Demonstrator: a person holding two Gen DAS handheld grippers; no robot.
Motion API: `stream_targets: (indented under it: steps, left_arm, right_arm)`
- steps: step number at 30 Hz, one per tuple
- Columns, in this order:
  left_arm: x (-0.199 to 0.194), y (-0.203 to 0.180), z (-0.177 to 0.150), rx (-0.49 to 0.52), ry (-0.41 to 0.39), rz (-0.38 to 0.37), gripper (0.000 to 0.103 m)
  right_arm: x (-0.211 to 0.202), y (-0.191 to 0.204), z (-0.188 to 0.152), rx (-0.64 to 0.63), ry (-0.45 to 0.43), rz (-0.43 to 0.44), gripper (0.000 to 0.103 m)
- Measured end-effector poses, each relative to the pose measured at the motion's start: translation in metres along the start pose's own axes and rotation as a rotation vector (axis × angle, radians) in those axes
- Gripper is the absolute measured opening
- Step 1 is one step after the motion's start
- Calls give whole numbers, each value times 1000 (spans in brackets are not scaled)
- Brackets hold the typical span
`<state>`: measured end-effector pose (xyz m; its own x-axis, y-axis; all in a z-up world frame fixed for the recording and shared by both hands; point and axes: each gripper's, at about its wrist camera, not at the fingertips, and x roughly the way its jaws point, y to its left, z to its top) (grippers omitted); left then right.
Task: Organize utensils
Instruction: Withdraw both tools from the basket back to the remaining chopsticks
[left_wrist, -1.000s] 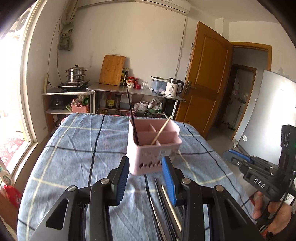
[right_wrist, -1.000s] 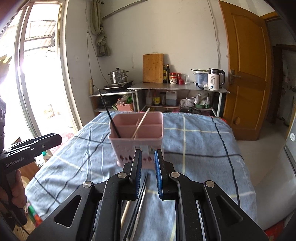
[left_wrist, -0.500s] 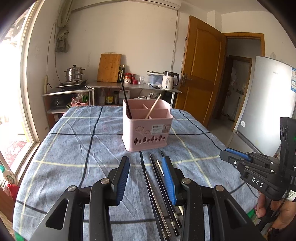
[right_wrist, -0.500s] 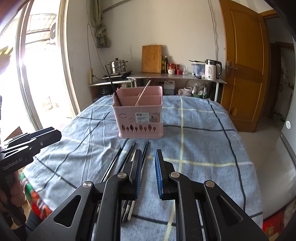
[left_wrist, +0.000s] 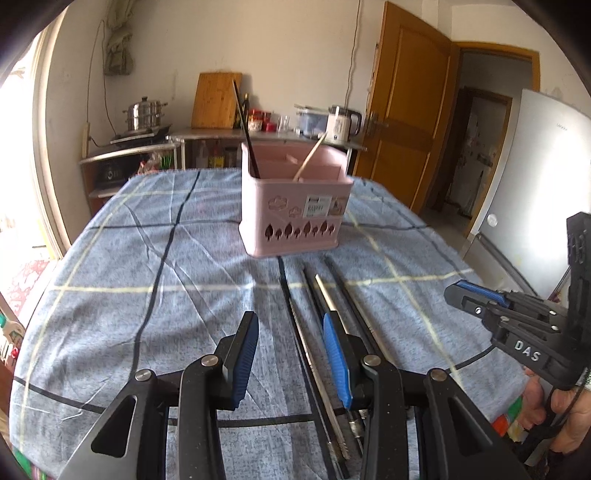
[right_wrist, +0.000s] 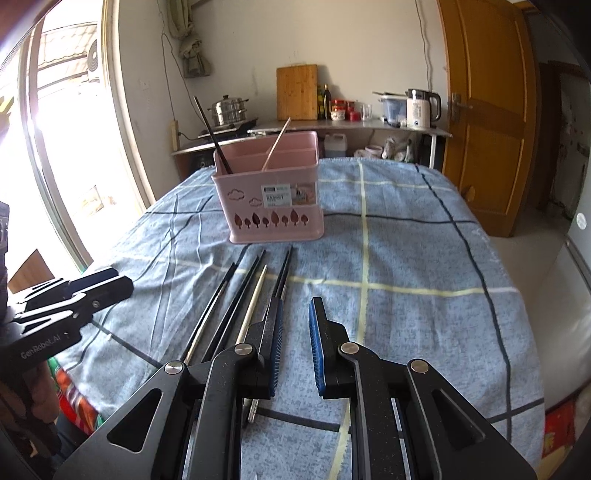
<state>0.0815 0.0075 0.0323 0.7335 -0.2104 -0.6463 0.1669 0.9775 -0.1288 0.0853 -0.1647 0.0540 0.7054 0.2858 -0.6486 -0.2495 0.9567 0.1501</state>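
Here's the pink utensil basket (right_wrist: 271, 195), sitting upright on the blue checked tablecloth (right_wrist: 406, 258) toward the far middle of the table, leaf cut-outs along its front and a label on its face; it shows in the left wrist view too (left_wrist: 295, 218). Inside it, a black chopstick (right_wrist: 212, 136) leans out of the left compartment, and a pale wooden chopstick (right_wrist: 276, 144) tilts up from a compartment nearer the centre. Just in front of the basket, a loose row of chopsticks (right_wrist: 236, 302) lies flat on the cloth, running lengthwise toward the cameras: several dark ones and a pale metal-looking one (right_wrist: 255, 302) among them, lying near one another. The right gripper (right_wrist: 295, 350) hangs low over the near ends of that row, its blue-padded jaws a narrow gap apart and holding nothing; its left finger sits over the rightmost dark pair. The left gripper (left_wrist: 291, 358) hovers over the same bundle from its own side, jaws spread wider, empty, with the chopsticks (left_wrist: 325, 306) passing between and under its right finger. Each tool pops up at the edge of the other's view. Behind the table: a wooden cutting board (right_wrist: 297, 92) against the wall, a steel steamer pot (right_wrist: 229, 110), a white kettle (right_wrist: 421, 109) on the counter, and a brown door (right_wrist: 487, 110) at right
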Motion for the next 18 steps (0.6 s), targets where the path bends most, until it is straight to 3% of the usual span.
stream_targets:
  steps: [11, 18]
  left_arm:
    - [76, 17, 10, -39, 138, 6, 36]
    - [107, 22, 22, -58, 170, -8, 36]
  right_arm:
    - [60, -4, 0, 40, 124, 44, 15]
    - [100, -7, 6, 57, 199, 62, 15]
